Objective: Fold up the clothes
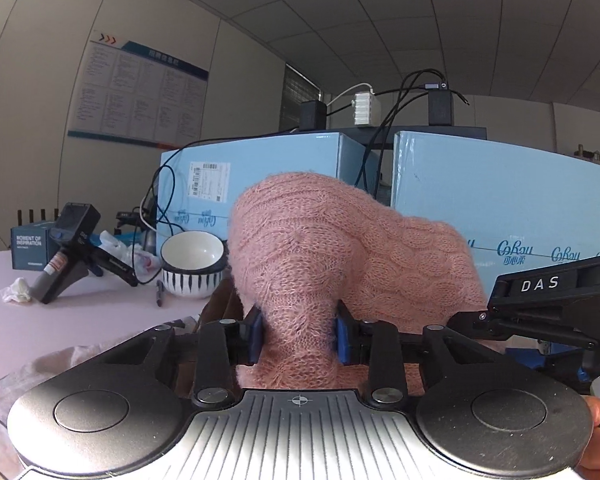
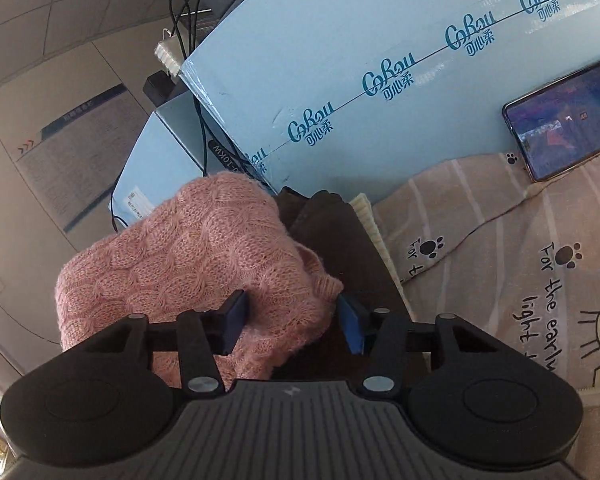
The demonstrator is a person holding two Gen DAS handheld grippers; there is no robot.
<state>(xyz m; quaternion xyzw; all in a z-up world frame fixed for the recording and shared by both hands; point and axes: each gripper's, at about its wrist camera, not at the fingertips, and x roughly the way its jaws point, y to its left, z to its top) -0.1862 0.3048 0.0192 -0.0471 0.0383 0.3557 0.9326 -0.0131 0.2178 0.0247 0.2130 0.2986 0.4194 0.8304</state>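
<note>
A pink cable-knit sweater (image 1: 320, 248) is bunched up and rises in front of the left wrist camera. My left gripper (image 1: 299, 336) is shut on a thick fold of it, and both blue pads (image 1: 256, 334) press into the knit. In the right wrist view the same sweater (image 2: 188, 256) hangs to the left. My right gripper (image 2: 294, 320) is shut on its ribbed edge, with the left pad (image 2: 236, 316) sunk into the wool. A dark brown garment (image 2: 340, 236) lies under the sweater.
Light blue cartons (image 1: 500, 200) with cables and chargers on top stand close behind. A striped white bowl (image 1: 192, 264), a black handheld device (image 1: 72, 240), a marker and tissues sit at the left. A lit phone (image 2: 564, 120) leans above a beige paw-print cloth (image 2: 500, 248). A black housing marked DAS (image 1: 560, 292) is at the right.
</note>
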